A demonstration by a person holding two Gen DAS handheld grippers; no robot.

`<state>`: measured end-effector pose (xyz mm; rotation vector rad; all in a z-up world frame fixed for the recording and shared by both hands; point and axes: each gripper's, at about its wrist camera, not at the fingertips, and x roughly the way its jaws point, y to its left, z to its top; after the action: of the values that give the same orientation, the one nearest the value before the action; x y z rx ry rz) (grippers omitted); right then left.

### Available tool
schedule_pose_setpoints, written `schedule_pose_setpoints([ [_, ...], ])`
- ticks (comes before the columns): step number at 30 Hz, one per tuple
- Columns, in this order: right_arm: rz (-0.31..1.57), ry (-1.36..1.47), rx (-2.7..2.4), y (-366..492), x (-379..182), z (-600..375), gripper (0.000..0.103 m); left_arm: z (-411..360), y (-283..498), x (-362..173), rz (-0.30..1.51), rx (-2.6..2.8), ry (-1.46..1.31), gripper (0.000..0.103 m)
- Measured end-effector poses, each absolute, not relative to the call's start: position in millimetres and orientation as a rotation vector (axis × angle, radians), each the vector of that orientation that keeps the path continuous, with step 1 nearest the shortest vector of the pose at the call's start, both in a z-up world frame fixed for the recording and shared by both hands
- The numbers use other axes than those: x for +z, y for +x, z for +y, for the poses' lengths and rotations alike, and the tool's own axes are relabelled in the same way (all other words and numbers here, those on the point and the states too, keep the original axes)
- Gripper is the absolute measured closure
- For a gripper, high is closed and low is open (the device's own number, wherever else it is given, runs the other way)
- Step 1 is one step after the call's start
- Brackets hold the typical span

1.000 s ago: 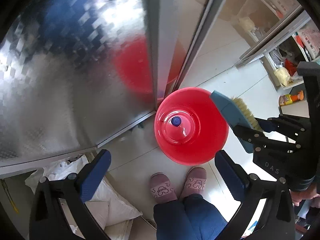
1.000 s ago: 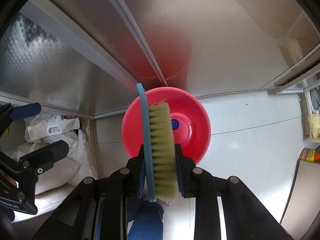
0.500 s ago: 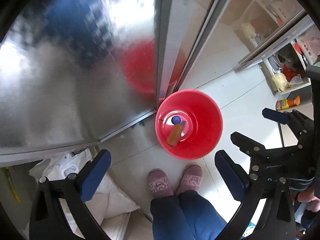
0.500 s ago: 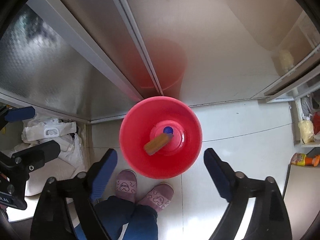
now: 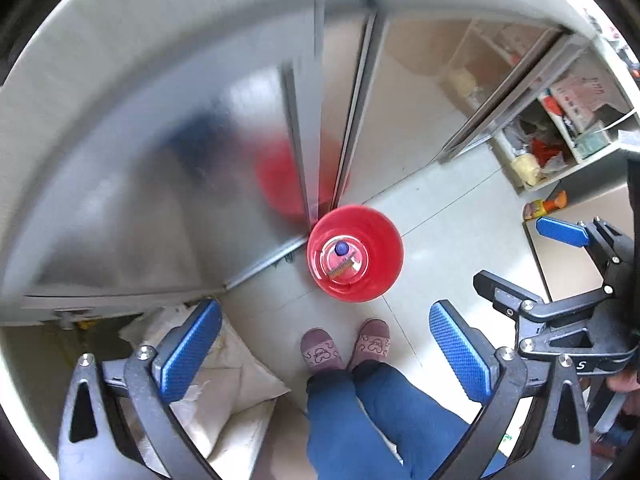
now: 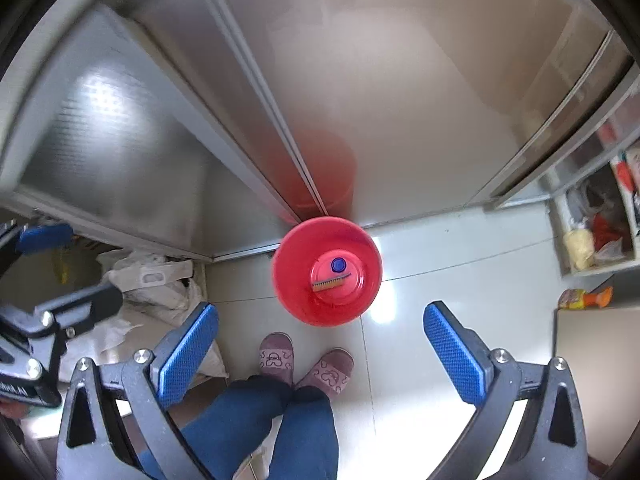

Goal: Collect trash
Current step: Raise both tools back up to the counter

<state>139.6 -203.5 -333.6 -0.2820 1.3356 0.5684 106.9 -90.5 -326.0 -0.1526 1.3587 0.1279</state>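
Observation:
A red bucket [image 5: 384, 236] stands on the pale tiled floor against a metal sliding door; it also shows in the right wrist view [image 6: 296, 292]. In its bottom lie a scrubbing brush [image 6: 330, 281] with tan bristles and a blue bottle cap [image 6: 338, 265]; both also show in the left wrist view, the brush [image 5: 341, 267] and the cap [image 5: 341, 247]. My left gripper [image 5: 326, 350] is open and empty, high above the floor. My right gripper [image 6: 320, 354] is open and empty, also high above the bucket; it also shows at the right of the left wrist view [image 5: 532, 264].
The person's feet in pink slippers [image 6: 306, 364] stand just before the bucket. White sacks [image 6: 152, 280] lie on the floor at the left. Shelves with clutter [image 5: 560, 140] and an orange-capped bottle [image 6: 584, 298] are at the right.
My right gripper opened and the brush dropped into the bucket. Both grippers then rose, so the bucket looks smaller and farther.

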Motion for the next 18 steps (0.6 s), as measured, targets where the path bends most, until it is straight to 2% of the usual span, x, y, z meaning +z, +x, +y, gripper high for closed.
schedule_pose_setpoints([
  [10,1.176,-0.325,0.644,124,-210,-183,0.000,-68,70,-197,1.251,0.182,-0.127,0.000],
  [18,1.142,-0.296,0.789,125,-147,-148,0.000,-36,34,-130,1.200,0.276,-0.158,0.000],
])
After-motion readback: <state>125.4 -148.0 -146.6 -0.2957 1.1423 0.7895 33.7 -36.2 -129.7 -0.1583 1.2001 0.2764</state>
